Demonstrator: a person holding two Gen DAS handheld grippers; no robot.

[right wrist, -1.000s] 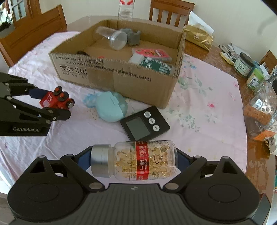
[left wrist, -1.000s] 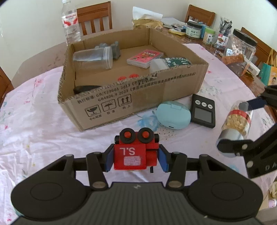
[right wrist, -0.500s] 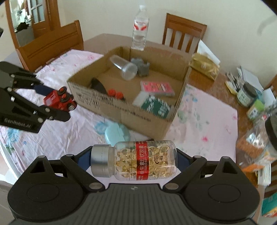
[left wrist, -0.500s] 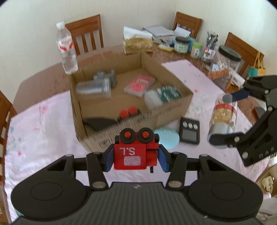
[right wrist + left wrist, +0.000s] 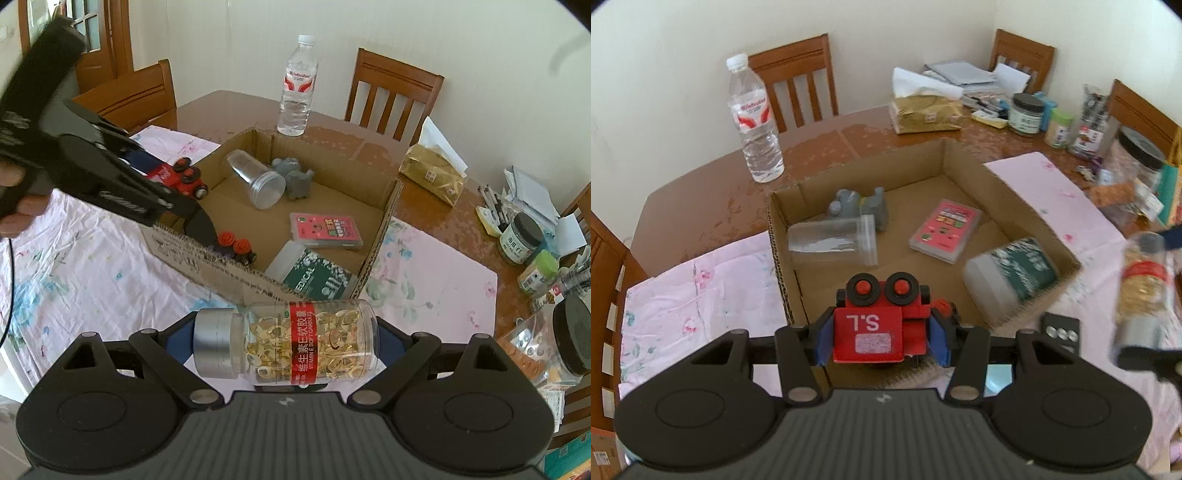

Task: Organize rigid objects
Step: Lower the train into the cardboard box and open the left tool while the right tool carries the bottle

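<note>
The left gripper [image 5: 881, 338] is pinched on a red toy vehicle [image 5: 877, 328], its blue pads pressed against the toy's two sides at the lower centre of the left wrist view. The toy hangs above the near part of the cardboard box [image 5: 1008, 192]; its flat red face, marked with the letters S.L, is turned toward the camera, and its two black wheels with red hubs sit at its upper edge, toward the top of the frame. In the right wrist view the same toy [image 5: 181, 179] shows at the left, over the box's left wall.

The right gripper [image 5: 284, 345] is clamped end to end on a clear capsule bottle [image 5: 291, 345] at the lower centre of its view. The bottle's long axis runs across the frame, silver cap to the left and base to the right, with a red label band round its middle. It is held just short of the box's near wall [image 5: 221, 266]. In the left wrist view the bottle [image 5: 1141, 284] appears blurred at the right edge, apparently outside the box's right wall.

Inside the box lie a clear plastic jar [image 5: 255, 181] on its side, a grey figure [image 5: 293, 177], a pink card case [image 5: 325, 227], a green-labelled pack [image 5: 317, 277] and a second red-wheeled toy [image 5: 234, 243]. A water bottle [image 5: 297, 88] stands upright beyond the box, at the top of the frame.
</note>
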